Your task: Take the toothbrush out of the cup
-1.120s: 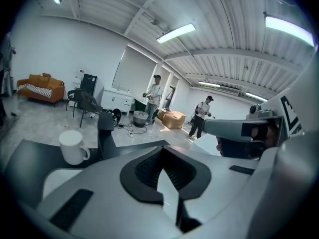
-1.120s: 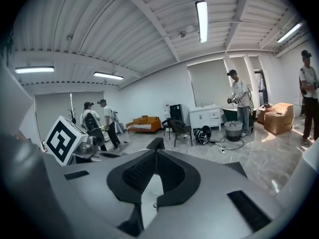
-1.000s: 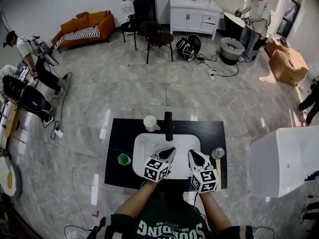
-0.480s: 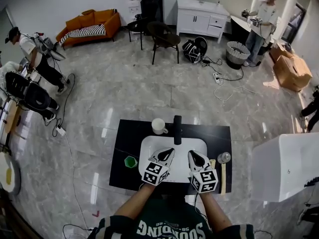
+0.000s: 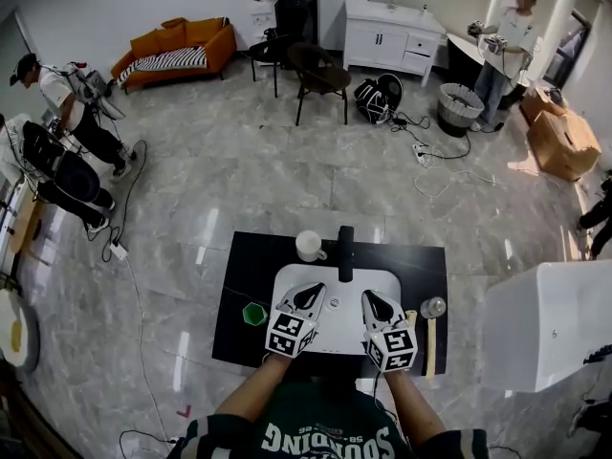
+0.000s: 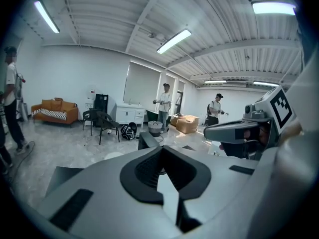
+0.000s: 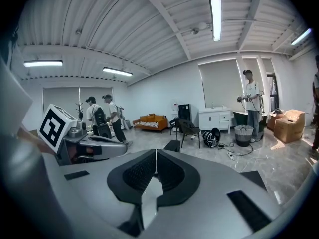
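Toothbrush, pale wooden stick (image 5: pixel 428 347), on black counter (image 5: pixel 249 266) right of white sink basin (image 5: pixel 335 280), just beside clear glass cup (image 5: pixel 433 306). Left hand-held gripper (image 5: pixel 314 293) and right hand-held gripper (image 5: pixel 368 297) above basin, jaws pressed together, empty.

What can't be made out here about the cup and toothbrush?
Toothbrush: head view, too small to find.
White cup contents: head view, too small.
Pale stick on the counter, right side: head view, too small to identify.
Gripper views: left gripper and right gripper hide the counter with their own bodies.
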Demonstrator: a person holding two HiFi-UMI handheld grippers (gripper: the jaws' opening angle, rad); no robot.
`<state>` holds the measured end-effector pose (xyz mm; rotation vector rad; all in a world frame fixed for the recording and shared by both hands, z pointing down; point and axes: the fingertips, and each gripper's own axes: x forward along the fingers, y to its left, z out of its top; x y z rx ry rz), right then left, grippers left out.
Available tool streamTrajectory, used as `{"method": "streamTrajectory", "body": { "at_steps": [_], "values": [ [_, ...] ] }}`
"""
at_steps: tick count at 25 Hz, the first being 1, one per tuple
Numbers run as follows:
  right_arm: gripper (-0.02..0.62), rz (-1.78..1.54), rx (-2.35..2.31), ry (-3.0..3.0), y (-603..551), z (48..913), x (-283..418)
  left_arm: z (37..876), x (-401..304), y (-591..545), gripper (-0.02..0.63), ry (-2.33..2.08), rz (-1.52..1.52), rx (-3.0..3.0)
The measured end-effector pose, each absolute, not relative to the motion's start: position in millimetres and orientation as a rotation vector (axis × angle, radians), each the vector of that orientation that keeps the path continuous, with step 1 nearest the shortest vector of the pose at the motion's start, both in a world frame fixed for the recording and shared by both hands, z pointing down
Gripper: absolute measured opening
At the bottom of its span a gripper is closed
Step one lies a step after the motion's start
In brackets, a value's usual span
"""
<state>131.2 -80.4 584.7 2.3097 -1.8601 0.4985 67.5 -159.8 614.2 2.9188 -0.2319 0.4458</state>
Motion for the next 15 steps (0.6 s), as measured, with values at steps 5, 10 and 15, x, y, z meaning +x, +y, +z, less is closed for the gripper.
{"method": "streamTrajectory", "body": {
  "at_steps": [5,10,15],
  "values": [
    [0.04,0.526,2.31,-1.831,-77,590,136,615,67,-162,0.011,-0.229,0.451,2.915],
    [0.039,0.544,2.327,-1.815,-70,591,141,618,69,-159,0.011,-0.221,0.46,2.902],
    [0.038,0.551,2.32,-1.802,-66,590,143,619,72,-154,0.011,-0.2,0.469,2.897]
  ]
}}
